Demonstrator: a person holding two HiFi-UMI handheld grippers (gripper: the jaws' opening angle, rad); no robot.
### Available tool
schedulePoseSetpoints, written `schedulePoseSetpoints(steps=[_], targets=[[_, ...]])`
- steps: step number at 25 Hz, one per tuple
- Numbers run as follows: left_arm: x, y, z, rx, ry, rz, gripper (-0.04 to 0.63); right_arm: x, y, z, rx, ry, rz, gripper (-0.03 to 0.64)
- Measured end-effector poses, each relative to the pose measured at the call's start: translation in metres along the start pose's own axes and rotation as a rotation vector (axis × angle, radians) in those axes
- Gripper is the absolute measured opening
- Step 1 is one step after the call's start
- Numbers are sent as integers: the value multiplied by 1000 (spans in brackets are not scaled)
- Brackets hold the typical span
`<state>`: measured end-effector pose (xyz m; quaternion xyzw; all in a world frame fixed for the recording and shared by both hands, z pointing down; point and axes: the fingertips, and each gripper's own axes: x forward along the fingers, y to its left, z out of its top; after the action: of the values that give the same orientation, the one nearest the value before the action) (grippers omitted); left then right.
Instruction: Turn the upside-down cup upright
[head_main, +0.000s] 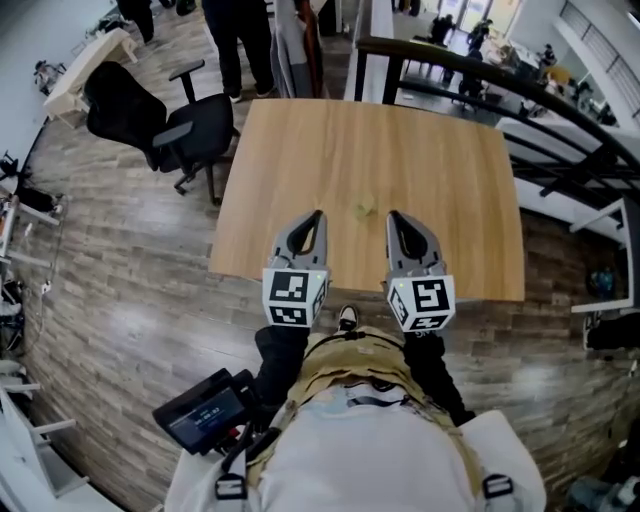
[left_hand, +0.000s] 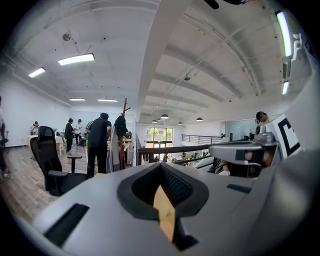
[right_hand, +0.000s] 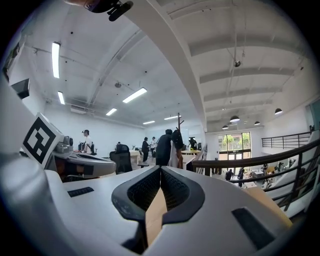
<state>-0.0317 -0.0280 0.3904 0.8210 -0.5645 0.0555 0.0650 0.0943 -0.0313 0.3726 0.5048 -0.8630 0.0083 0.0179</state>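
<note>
Risk lies mainly in the approach. The cup (head_main: 365, 208), if the small pale speck on the desk (head_main: 400, 140) is indeed it, sits between and just ahead of the tips of the left hand-held gripper (head_main: 317, 214) and the right hand-held gripper (head_main: 393, 215). In the head view it is too small and faint to tell which way up it stands. Both hand-held grippers are clenched, tips together with nothing between them. Each one's own view looks level across the room, over the desk, so neither shows the cup. A gripper pushed forward with its jaws closed would likely knock the cup over or send it sliding across the bare wood instead of catching it, so the jaws need parting first. A light cup could also skid away or be squashed if pinched hard at the wall. A grasp too near the rim may let it swing or drop during the flip. Two grippers reaching at once could bump each other over so small a target.
</note>
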Motion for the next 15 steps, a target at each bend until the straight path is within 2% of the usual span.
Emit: schedulePoseSetpoints(steps=[7,12,15], targets=[[34,16,-14,-9,59,12,0,28,-9,-25,41,62,21,21],[64,35,-20,-35,75,4,0,39,-24,-32,24,78,-33,21],[86,34,-8,-36,69,-19,0,43,-41,-23,11,79,-71,21]])
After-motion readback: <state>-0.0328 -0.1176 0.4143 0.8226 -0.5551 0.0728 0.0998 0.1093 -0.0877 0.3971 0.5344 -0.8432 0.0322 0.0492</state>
